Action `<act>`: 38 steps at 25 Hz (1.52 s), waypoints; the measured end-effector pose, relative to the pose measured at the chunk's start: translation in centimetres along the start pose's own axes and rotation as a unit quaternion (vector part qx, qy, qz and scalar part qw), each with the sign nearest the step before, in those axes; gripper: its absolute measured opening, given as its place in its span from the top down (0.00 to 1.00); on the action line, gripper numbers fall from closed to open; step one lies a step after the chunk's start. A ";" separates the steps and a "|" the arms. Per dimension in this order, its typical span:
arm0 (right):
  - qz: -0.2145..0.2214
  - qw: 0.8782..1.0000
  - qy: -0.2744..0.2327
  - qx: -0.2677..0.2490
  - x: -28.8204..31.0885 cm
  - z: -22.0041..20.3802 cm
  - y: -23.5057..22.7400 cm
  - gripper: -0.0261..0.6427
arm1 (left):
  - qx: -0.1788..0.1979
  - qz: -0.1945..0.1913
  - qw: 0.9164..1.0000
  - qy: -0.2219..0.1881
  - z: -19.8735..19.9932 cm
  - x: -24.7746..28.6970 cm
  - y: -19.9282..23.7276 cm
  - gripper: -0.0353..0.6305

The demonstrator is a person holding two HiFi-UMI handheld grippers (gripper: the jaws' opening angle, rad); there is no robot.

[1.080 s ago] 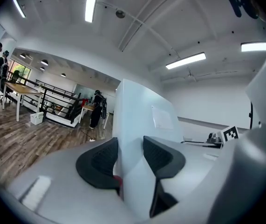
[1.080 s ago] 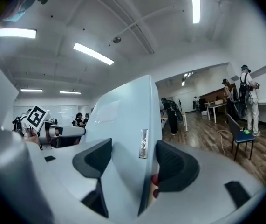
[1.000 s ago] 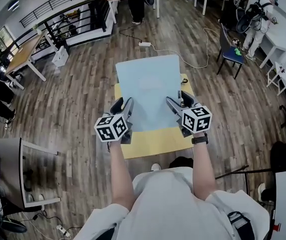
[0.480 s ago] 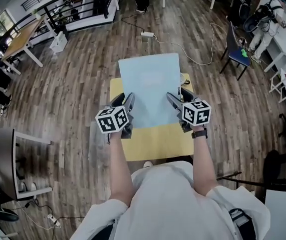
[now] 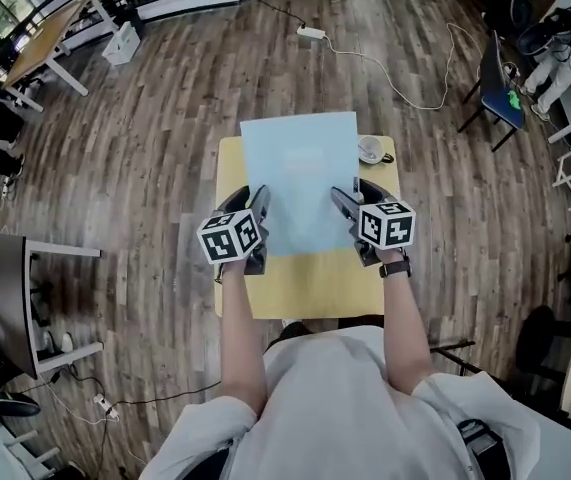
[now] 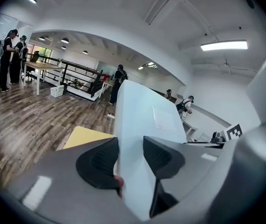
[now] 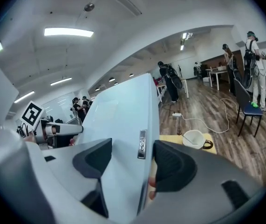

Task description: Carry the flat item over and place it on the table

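Note:
The flat item [image 5: 300, 173] is a pale blue rectangular board, held level over a small yellow table [image 5: 305, 286]. My left gripper [image 5: 256, 206] is shut on its near left edge and my right gripper [image 5: 342, 200] on its near right edge. In the left gripper view the board [image 6: 144, 118] stands edge-on between the dark pads of the left gripper [image 6: 127, 157], above the table [image 6: 84, 136]. The right gripper view shows the board [image 7: 119, 113], bearing a small label, clamped in the right gripper [image 7: 132, 158].
A white cup [image 5: 371, 149] with a spoon stands on the table's far right corner, beside the board, and shows in the right gripper view [image 7: 194, 138]. A power strip with cable [image 5: 310, 32] lies on the wood floor. A chair [image 5: 495, 83] stands far right, a desk [image 5: 10, 288] left.
The board and both grippers have come forward over the yellow table, which now lies under most of the board. The cup has come into view beside it. Both grips are unchanged.

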State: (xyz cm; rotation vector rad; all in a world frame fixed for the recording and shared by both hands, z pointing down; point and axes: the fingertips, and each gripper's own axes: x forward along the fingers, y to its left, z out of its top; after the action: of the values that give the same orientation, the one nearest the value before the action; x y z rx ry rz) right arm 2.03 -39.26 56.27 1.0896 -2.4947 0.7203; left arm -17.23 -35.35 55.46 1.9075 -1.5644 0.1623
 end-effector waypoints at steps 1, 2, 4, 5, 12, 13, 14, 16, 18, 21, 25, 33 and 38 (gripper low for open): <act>0.000 1.000 0.008 0.003 0.6 -0.5 -0.4 0.53 | -0.006 0.004 1.000 0.006 -0.5 0.6 0.4 0.68; 0.001 1.000 0.015 0.007 1.3 -0.9 -0.7 0.53 | -0.011 0.008 1.000 0.013 -0.9 1.1 0.9 0.68; 0.004 0.999 0.030 0.014 2.8 -1.6 -1.1 0.53 | -0.019 0.017 0.999 0.026 -1.4 2.0 1.9 0.68; 0.005 0.999 0.038 0.018 3.4 -1.9 -1.2 0.53 | -0.022 0.021 0.999 0.033 -1.6 2.4 2.4 0.68; 0.007 0.995 0.085 0.047 7.0 -4.7 -3.7 0.53 | -0.037 0.038 0.996 0.076 -3.9 6.3 4.7 0.68; 0.005 0.994 0.091 0.052 7.5 -5.2 -4.2 0.53 | -0.038 0.039 0.995 0.084 -4.3 7.0 4.9 0.68; 0.002 0.994 0.098 0.058 7.9 -5.7 -4.6 0.53 | -0.039 0.040 0.994 0.091 -4.7 7.6 5.2 0.68; -0.002 0.991 0.111 0.071 8.7 -7.0 -5.1 0.53 | -0.042 0.042 0.993 0.106 -5.7 8.6 5.9 0.68; -0.003 0.989 0.124 0.083 9.3 -8.2 -5.7 0.53 | -0.047 0.045 0.991 0.118 -6.7 9.4 6.4 0.68; -0.003 0.985 0.144 0.091 10.1 -9.6 -6.4 0.53 | -0.059 0.049 0.988 0.131 -8.1 10.4 7.0 0.68; 0.007 0.980 0.180 0.089 11.4 -11.3 -6.8 0.53 | -0.071 0.058 0.984 0.152 -10.0 11.2 8.0 0.68; -0.009 0.968 0.223 0.113 12.6 -13.9 -8.3 0.53 | -0.102 0.073 0.976 0.178 -12.7 12.8 9.2 0.68; -0.016 0.970 0.215 0.114 12.7 -14.1 -8.7 0.53 | -0.103 0.072 0.974 0.189 -12.9 13.4 9.3 0.68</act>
State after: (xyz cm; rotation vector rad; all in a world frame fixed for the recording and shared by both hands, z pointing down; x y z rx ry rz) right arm 1.51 -43.79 76.60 0.9213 -2.0599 1.1219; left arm -18.08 -39.96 75.69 1.5002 -1.3984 0.3873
